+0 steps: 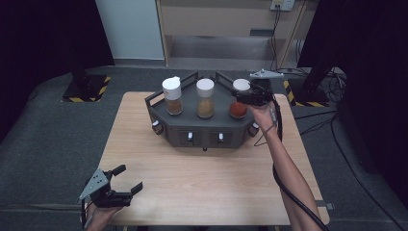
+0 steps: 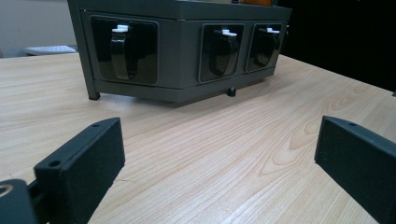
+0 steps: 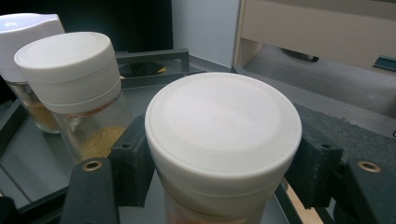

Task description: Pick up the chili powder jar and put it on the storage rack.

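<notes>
A dark grey spice rack stands at the back of the wooden table and holds three white-capped jars. The right jar, with red powder, has my right gripper shut on it just under its cap; both jaws press its sides. The middle jar holds yellow powder, and the left jar holds brown spice. My left gripper rests open near the table's front left corner, with bare wood between its jaws.
The rack's front wall has recessed black levers with white tips. A black cable trails from the right gripper along the forearm. Behind the table are a wooden cabinet and dark floor with hazard-striped stands.
</notes>
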`<state>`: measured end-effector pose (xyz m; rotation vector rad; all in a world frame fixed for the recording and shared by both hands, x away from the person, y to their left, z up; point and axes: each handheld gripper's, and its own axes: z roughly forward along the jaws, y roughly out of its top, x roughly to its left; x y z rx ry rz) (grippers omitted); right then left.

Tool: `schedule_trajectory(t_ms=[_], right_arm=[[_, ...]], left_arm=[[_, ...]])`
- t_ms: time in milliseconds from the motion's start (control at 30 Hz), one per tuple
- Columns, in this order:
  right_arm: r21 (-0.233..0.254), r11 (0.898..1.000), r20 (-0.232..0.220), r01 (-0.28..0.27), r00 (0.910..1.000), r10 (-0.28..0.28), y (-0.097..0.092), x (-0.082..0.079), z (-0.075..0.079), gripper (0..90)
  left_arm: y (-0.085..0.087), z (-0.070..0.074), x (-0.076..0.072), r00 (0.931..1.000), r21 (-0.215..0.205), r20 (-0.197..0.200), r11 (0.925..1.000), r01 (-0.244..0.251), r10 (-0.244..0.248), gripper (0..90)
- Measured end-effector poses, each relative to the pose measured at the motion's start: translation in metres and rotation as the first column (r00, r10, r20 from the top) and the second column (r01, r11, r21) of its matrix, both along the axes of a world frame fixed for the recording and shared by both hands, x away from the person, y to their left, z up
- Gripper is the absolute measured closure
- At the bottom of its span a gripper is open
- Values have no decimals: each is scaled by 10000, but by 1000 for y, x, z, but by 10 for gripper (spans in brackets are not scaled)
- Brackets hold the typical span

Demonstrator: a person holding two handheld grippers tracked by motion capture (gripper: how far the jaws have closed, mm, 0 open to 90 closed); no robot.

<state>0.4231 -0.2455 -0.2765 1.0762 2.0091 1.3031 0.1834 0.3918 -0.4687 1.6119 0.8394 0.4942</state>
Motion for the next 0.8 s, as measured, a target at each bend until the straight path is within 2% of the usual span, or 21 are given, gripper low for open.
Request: schedule_trajectory(t_ms=[633,800], right_arm=[[123,9999,-33,-1,10000,2,-3,2,-6,338],[304,9995,-88,4,10000,-2,-7,2,-8,335]], left_arm=[[0,0,1,10000,3,-15,10000,45,-45,5],[0,0,1,10000,19,-11,10000,58,-58,5]])
